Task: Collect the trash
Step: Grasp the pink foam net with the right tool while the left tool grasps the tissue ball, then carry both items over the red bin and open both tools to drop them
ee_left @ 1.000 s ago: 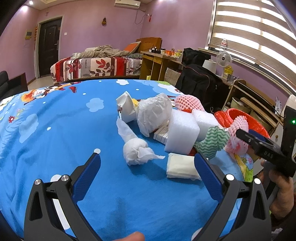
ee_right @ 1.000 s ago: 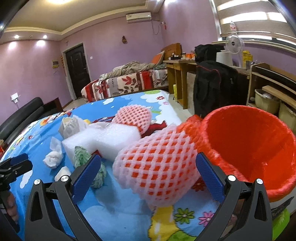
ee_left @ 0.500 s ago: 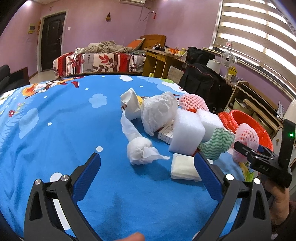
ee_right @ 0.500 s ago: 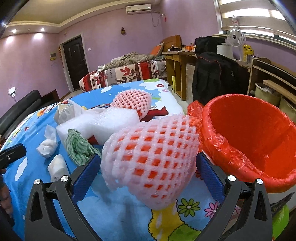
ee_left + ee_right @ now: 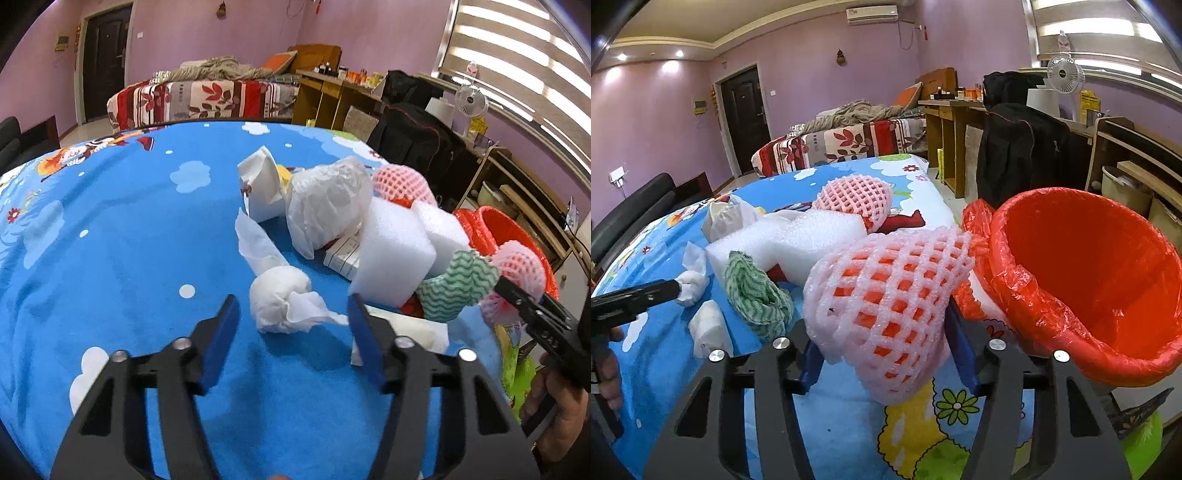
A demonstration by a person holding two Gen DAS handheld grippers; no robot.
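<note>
since a second ago both sets of jaws have narrowed from fully spread, and both are closing at this moment.

left wrist view: the left gripper has edged forward and down toward the crumpled white tissue wad lying on the blue cartoon-print cloth. its blue pads now bracket the wad, but gaps show on either side, so nothing is pinched yet. behind the wad sit a white foam block, a green-and-white wavy cloth and a crinkled white plastic bag. a flat white folded tissue lies just beside the right pad and could be caught along with the wad.

right wrist view: the right gripper has barely shifted; its pads sit against the sides of the pink foam fruit net, which bulges up between them, so i judge it gripped or nearly so. the red bag-lined bin stands just to the right at the cloth's edge, apparently empty. that suggests the net is ready to go across into the bin, while the left hand must finish its pinch first.
</note>
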